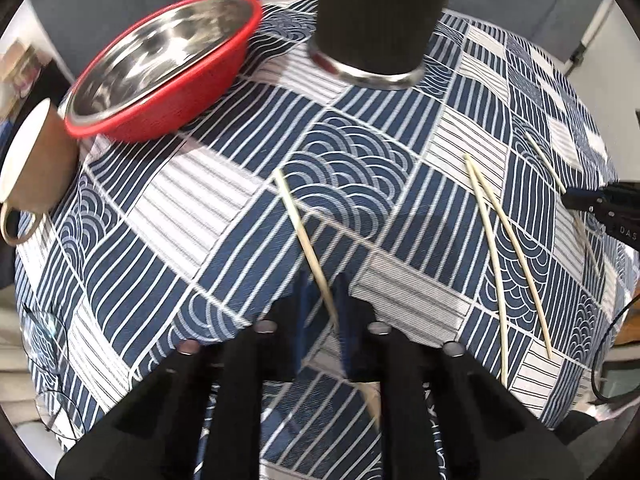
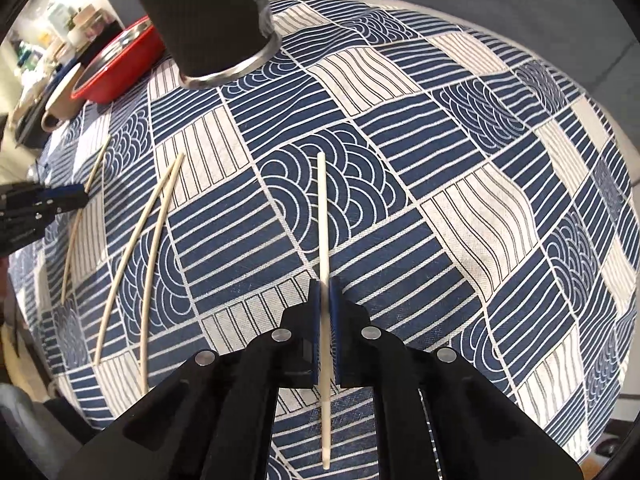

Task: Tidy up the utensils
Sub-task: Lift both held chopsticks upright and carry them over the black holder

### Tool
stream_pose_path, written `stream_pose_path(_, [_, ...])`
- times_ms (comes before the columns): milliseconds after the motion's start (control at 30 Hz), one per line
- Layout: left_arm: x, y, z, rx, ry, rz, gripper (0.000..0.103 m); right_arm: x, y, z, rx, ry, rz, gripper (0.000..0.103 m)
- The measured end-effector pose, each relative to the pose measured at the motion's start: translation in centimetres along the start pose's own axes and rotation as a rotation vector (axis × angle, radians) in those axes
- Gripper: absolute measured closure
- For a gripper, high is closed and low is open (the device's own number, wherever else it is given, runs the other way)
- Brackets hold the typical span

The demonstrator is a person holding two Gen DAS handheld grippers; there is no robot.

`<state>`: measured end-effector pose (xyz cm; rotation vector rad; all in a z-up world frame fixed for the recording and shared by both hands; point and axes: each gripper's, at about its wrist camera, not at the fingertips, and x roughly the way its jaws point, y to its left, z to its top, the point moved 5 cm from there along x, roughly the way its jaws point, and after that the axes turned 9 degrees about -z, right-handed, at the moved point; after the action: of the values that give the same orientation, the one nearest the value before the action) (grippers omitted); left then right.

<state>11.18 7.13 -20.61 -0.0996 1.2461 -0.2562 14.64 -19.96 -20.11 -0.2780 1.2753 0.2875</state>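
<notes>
Pale wooden chopsticks lie on a blue and white patterned tablecloth. My left gripper has its jaws around one chopstick with a small gap showing; the image is blurred there. My right gripper is shut on another chopstick that points away from me. Two loose chopsticks lie side by side between the grippers, also in the right wrist view. A tall black cup with a steel base stands at the back, also in the right wrist view.
A red bowl with a steel inside and a tan mug sit at the far left. The right gripper shows at the right edge, over a chopstick. Cables hang off the table's right side.
</notes>
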Motion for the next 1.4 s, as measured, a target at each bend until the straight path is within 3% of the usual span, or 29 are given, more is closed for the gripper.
stream_pose_path(333, [-0.8,2.0,-1.4,-0.150,0.009,-0.118,0.098,0.4,-1.1,0.1,0.099,0.030,0.066,0.099])
stream_pose_path(633, [-2.6,2.0,-2.1,-0.145,0.027,-0.088,0.098,-1.5,-3.5,1.7,0.153,-0.013,0.050,0.098])
stream_pose_path(967, [-7.9,2.0,2.6,-0.123,-0.108,-0.030,0.098,-6.5,-5.5,6.2,0.147,-0.142,0.041,0.098])
stream_pose_path(1233, [-11.7,0.6,8.3,-0.086,-0.231,-0.012,0.098,-10.5,-6.4,10.4,0.153,-0.248,0.035,0.098])
stream_pose_path(1400, [-14.1,-0.4,11.6,-0.046,-0.301,0.014,0.098,-13.2,-6.3,13.1,0.179,-0.333,0.078,0.098])
